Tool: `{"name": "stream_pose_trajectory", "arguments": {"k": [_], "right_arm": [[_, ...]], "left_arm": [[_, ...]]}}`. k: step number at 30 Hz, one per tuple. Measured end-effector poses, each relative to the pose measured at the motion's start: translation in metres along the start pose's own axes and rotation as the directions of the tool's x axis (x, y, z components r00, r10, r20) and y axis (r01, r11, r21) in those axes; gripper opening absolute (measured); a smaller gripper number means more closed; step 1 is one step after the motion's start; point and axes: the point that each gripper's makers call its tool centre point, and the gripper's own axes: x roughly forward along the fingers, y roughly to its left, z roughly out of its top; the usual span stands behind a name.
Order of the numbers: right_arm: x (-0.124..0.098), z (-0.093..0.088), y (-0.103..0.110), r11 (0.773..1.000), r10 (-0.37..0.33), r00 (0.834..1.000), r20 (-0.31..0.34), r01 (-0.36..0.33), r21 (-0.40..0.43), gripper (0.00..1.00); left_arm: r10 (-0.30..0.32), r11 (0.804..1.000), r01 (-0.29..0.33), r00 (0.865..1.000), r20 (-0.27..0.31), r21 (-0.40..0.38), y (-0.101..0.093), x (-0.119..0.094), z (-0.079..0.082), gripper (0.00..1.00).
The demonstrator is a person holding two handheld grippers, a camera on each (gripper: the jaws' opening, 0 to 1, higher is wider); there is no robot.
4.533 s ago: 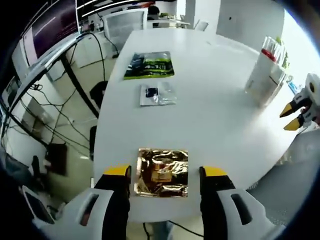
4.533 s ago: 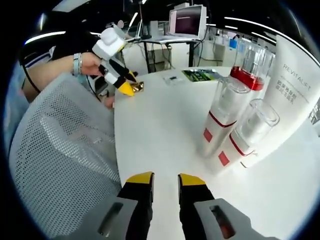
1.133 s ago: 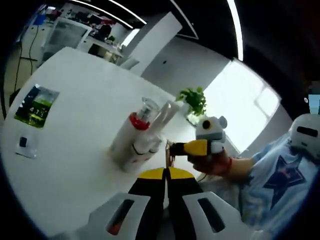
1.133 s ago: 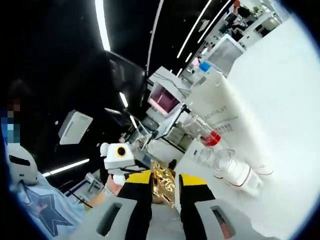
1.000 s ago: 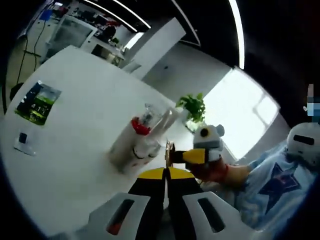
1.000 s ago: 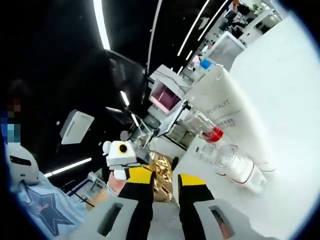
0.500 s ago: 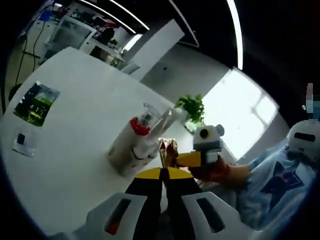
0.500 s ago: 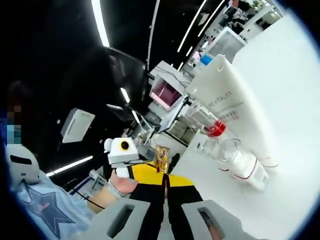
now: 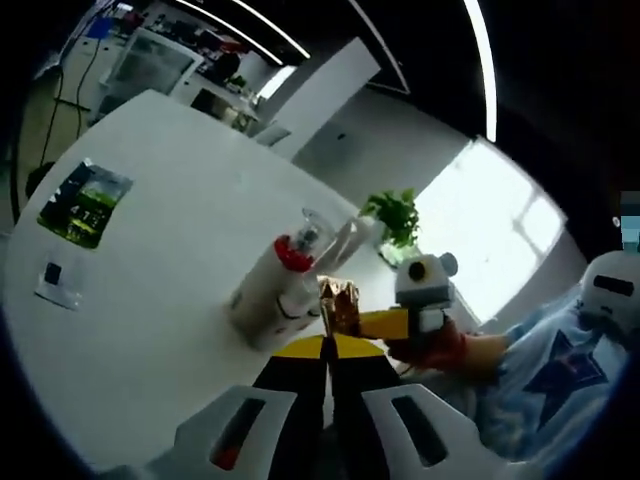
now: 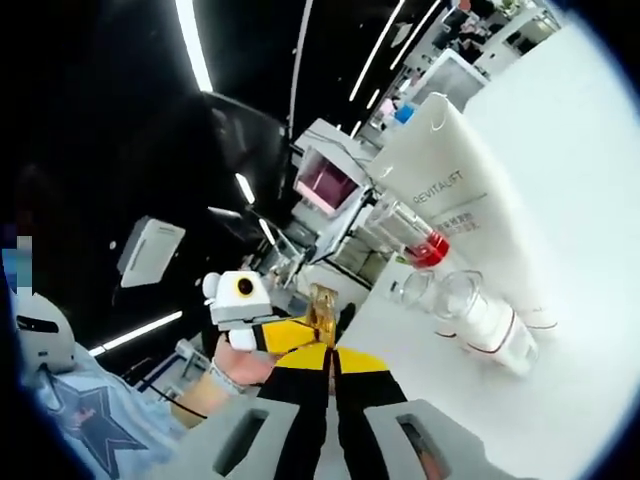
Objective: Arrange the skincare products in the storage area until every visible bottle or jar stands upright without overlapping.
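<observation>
Left gripper view: the left claw (image 9: 327, 350) rises from the bottom centre with its jaws pressed together on the lower edge of a gold foil sachet (image 9: 340, 305), which stands just above the yellow tips. The right claw (image 9: 372, 324) enters from the right of centre, held in a hand (image 9: 440, 345); its yellow tips meet the same sachet from the side and are closed on it. Behind the sachet, at frame centre, a cluster of skincare bottles (image 9: 275, 295) stands on the white tabletop (image 9: 170, 230); one carries a red collar under a clear cap. A white tube (image 9: 350, 238) stands at the rear of the cluster. A green sachet (image 9: 85, 203) lies flat at the left of the frame, with a small clear sachet (image 9: 58, 282) below it, well apart from the bottles. A potted plant (image 9: 395, 215) sits beyond the tube.

Right gripper view: the right claw (image 10: 330, 358) at bottom centre is shut on the gold foil sachet (image 10: 322, 305), seen edge-on. The left claw (image 10: 285, 332) reaches the sachet from the left. The white tube (image 10: 450, 190) occupies the upper right, with the clear-capped bottles (image 10: 470, 315) beside it at right of centre on the tabletop (image 10: 580, 240).
</observation>
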Motion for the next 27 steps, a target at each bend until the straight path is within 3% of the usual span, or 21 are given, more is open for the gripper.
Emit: {"name": "stream_pose_trajectory", "arguments": {"k": [1, 2, 4, 7, 9, 11, 12, 13, 16, 19, 25, 27], "right_arm": [[0.0, 0.0, -0.003, 1.0, -0.017, 1.0, 0.0, 0.017, -0.017, 0.0], [-0.002, 0.002, -0.012, 0.991, -0.083, 0.996, 0.009, 0.084, -0.107, 0.0], [-0.004, 0.004, -0.019, 0.97, -0.142, 0.99, 0.018, 0.143, -0.199, 0.0], [-0.005, 0.002, -0.022, 0.947, -0.178, 0.984, 0.015, 0.176, -0.268, 0.0], [-0.003, -0.002, -0.022, 0.94, -0.186, 0.982, -0.005, 0.177, -0.29, 0.0], [-0.002, -0.005, -0.024, 0.934, -0.199, 0.98, -0.015, 0.185, -0.304, 0.0], [-0.002, -0.006, -0.026, 0.931, -0.207, 0.978, -0.021, 0.19, -0.312, 0.0], [-0.002, -0.007, -0.028, 0.924, -0.218, 0.976, -0.027, 0.198, -0.326, 0.0], [-0.002, -0.008, -0.032, 0.915, -0.239, 0.971, -0.03, 0.215, -0.341, 0.0], [-0.004, -0.008, -0.035, 0.911, -0.252, 0.967, -0.031, 0.226, -0.344, 0.0], [-0.005, -0.01, -0.037, 0.904, -0.266, 0.963, -0.038, 0.235, -0.357, 0.0], [-0.004, -0.012, -0.037, 0.898, -0.27, 0.962, -0.045, 0.235, -0.372, 0.0]], "left_arm": [[0.012, 1.0, -0.012, 1.0, -0.003, 0.01, 0.001, 0.0, 0.001, 0.01], [0.022, 1.0, -0.022, 1.0, -0.003, 0.016, 0.001, 0.0, 0.005, 0.01], [0.045, 0.998, -0.046, 0.999, 0.019, 0.052, 0.004, 0.0, 0.018, 0.01], [0.081, 0.994, -0.082, 0.997, 0.016, 0.068, 0.011, 0.001, 0.03, 0.01], [0.144, 0.988, -0.144, 0.99, 0.012, 0.057, 0.025, 0.002, 0.037, 0.01], [0.235, 0.972, -0.236, 0.971, -0.045, -0.012, 0.047, 0.004, 0.033, 0.01], [0.294, 0.954, -0.298, 0.951, -0.096, -0.041, 0.063, 0.005, 0.028, 0.01], [0.314, 0.946, -0.321, 0.942, -0.119, -0.045, 0.069, 0.007, 0.025, 0.01], [0.302, 0.949, -0.31, 0.947, -0.113, -0.061, 0.076, 0.023, 0.027, 0.01], [0.296, 0.946, -0.311, 0.943, -0.152, -0.091, 0.082, 0.039, 0.022, 0.02], [0.33, 0.932, -0.352, 0.922, -0.203, -0.083, 0.108, 0.063, 0.01, 0.02], [0.366, 0.92, -0.386, 0.907, -0.21, -0.063, 0.125, 0.071, 0.005, 0.02]]}}
